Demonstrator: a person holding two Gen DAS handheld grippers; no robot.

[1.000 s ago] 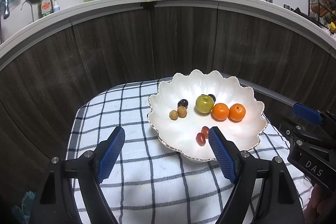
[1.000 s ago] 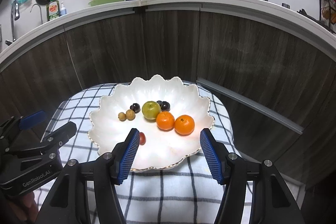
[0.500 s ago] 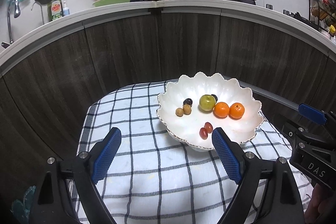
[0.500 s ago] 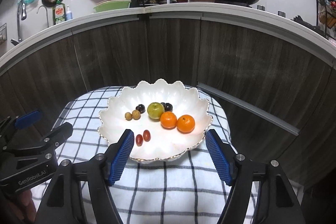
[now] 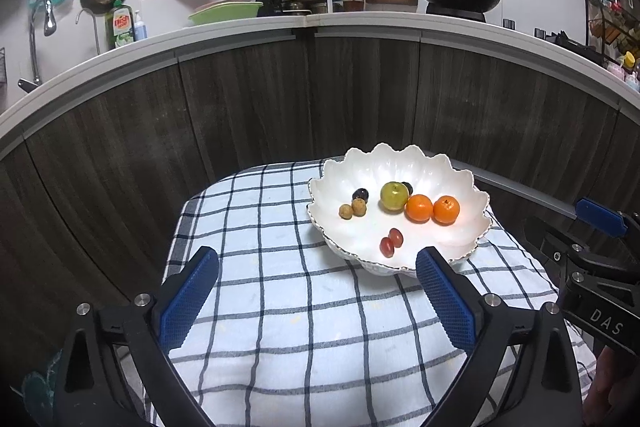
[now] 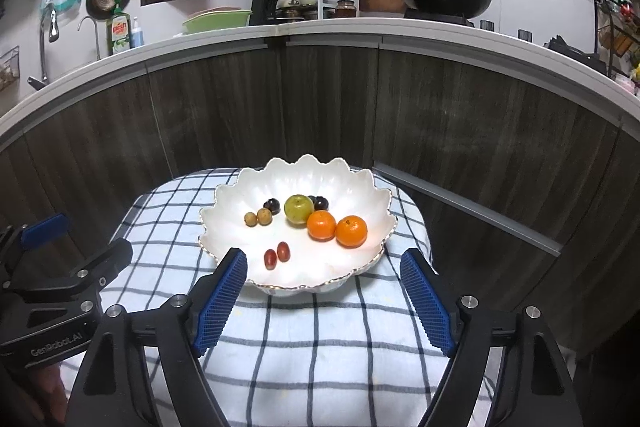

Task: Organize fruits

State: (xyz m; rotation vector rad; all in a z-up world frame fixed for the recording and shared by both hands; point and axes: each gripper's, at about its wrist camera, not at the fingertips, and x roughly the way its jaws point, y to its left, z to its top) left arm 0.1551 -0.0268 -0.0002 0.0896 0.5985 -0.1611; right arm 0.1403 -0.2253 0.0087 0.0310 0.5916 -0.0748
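White scalloped bowl [image 6: 352, 183] on checked cloth [image 6: 320, 339]: two oranges [image 6: 322, 225], green fruit [image 6: 298, 209], paired red tomatoes [image 6: 276, 255]. Left gripper [image 5: 316, 267], right gripper [image 6: 324, 267]: both released, empty, near side.

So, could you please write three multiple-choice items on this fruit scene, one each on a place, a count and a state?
1. Where do the two red grape tomatoes lie?
A. On the checked cloth
B. In the white scalloped bowl, nearer its front rim
C. On the counter

2. How many oranges are in the bowl?
A. One
B. Two
C. Four

3. How is the right gripper?
A. Open and empty
B. Shut on an orange
C. Shut on the bowl rim

Answers: 1 B, they sit inside the bowl, in front of the other fruit. 2 B, two oranges lie side by side beside the green fruit. 3 A, its blue pads stand wide apart with nothing between them.
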